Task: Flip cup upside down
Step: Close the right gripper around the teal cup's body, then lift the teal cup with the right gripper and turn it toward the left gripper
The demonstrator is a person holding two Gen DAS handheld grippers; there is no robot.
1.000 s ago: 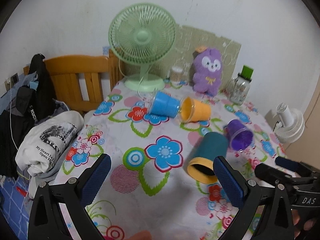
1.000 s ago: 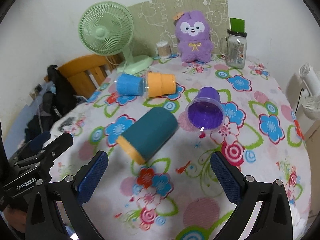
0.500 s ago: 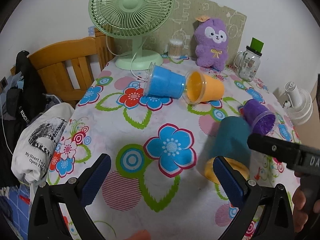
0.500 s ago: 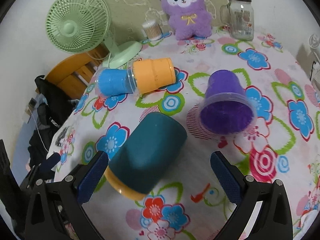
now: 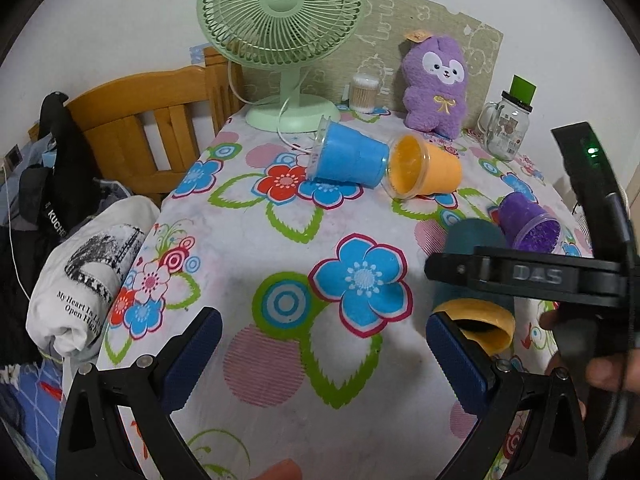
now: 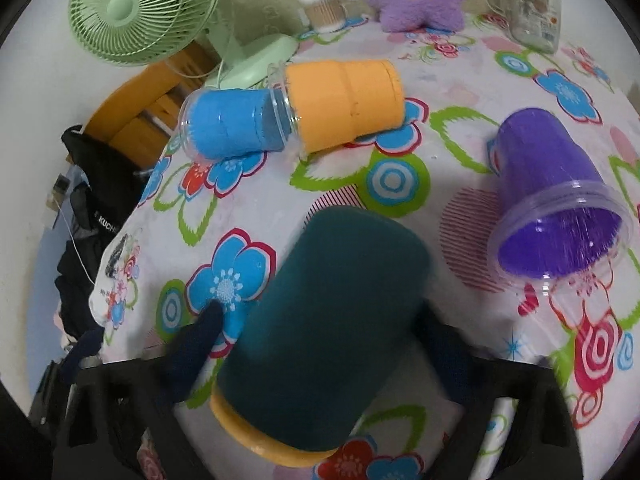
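Observation:
A dark teal cup with a yellow rim lies on its side on the flowered tablecloth. My right gripper is open and straddles it, one finger on each side, not closed on it. In the left wrist view the teal cup lies at the right, partly hidden by the right gripper's black body. My left gripper is open and empty above the cloth. A purple cup, an orange cup and a blue cup also lie on their sides.
A green fan, a purple plush toy, a glass jar and a cotton-swab jar stand at the back. A wooden chair with clothes is off the left table edge.
My right gripper has moved forward and down over the teal cup, so its fingers now sit on either side of it. The left gripper has shifted slightly closer to the table.

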